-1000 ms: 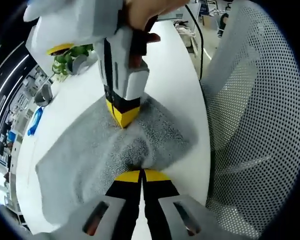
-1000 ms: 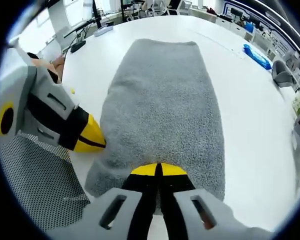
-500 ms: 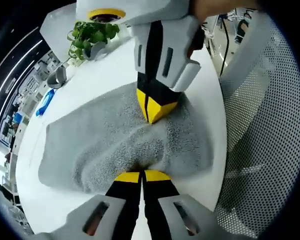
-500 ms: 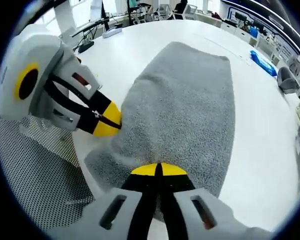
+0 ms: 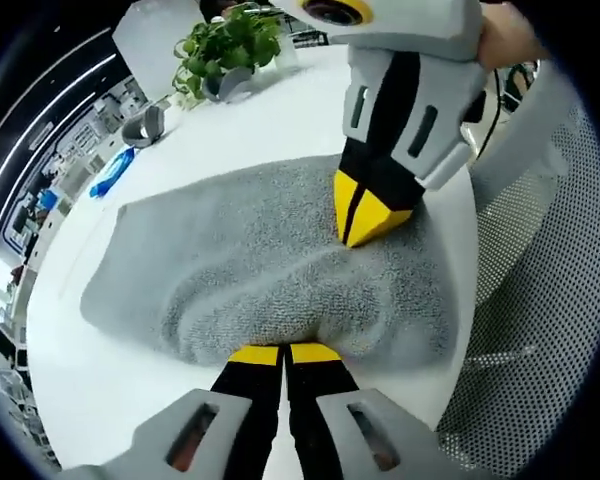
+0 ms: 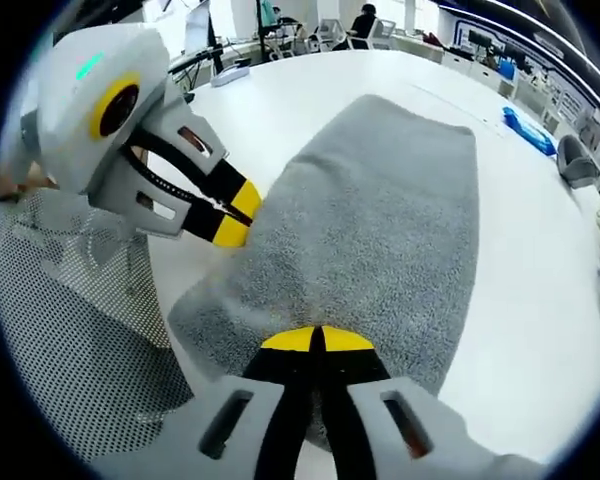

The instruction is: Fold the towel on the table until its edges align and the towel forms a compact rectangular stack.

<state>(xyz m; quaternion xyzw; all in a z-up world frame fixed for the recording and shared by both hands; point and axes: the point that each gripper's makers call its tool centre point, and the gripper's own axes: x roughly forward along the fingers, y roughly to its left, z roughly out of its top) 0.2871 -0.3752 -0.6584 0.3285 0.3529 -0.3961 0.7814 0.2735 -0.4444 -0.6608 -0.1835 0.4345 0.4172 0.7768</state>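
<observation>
White table (image 5: 280, 120), left gripper (image 5: 284, 353) and right gripper (image 6: 316, 340) both clamped on grey towel (image 6: 380, 220)

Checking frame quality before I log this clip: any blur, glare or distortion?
Left gripper view: sharp towel pile, strong fisheye bending the table edge, potted plant soft near the rim. Right gripper view: even light, no harsh glare, towel texture crisp, mesh chair curved by distortion.

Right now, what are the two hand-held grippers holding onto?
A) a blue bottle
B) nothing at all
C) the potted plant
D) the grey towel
D: both the left hand-held gripper and the right hand-held gripper have their yellow-tipped jaws closed on the near edge of the grey towel lying on the white table.
</observation>
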